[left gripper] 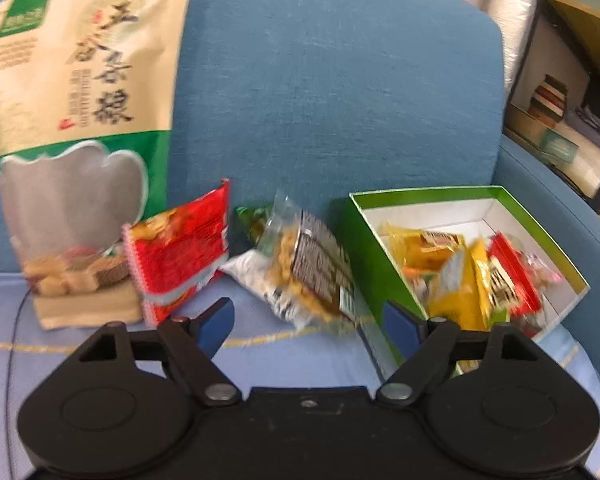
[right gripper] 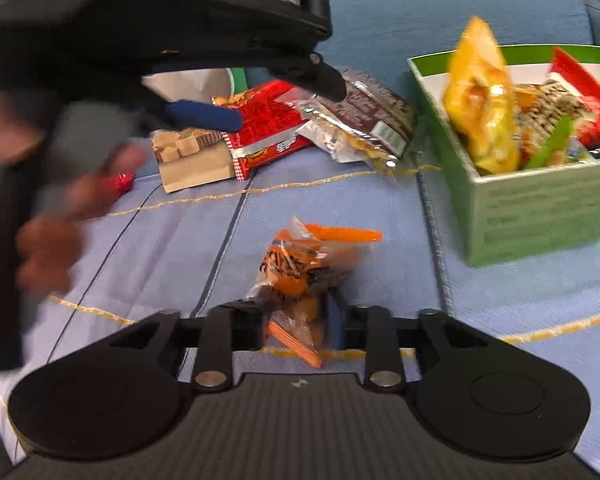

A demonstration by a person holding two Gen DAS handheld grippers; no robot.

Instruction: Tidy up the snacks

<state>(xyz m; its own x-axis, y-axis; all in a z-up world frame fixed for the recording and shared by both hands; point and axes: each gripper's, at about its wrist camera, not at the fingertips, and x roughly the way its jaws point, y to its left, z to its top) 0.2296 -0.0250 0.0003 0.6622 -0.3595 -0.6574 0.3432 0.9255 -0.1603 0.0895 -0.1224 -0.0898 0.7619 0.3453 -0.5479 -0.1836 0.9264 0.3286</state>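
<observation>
A green box [left gripper: 374,264] with a white inside holds several yellow and red snack packets on the blue sofa seat; it also shows in the right wrist view [right gripper: 540,208]. My left gripper [left gripper: 308,322] is open and empty, just in front of a clear packet of nuts [left gripper: 308,268] and a red packet [left gripper: 180,256]. My right gripper [right gripper: 296,320] is shut on an orange snack packet [right gripper: 300,268], held above the seat left of the box. The left gripper's body [right gripper: 160,32] fills the upper left of the right wrist view.
A tall beige and green snack bag [left gripper: 80,120] leans on the blue backrest [left gripper: 340,80]. The red packet [right gripper: 268,120] and nut packet [right gripper: 360,124] lie beside the box. Shelves with books [left gripper: 556,120] stand past the sofa's right arm.
</observation>
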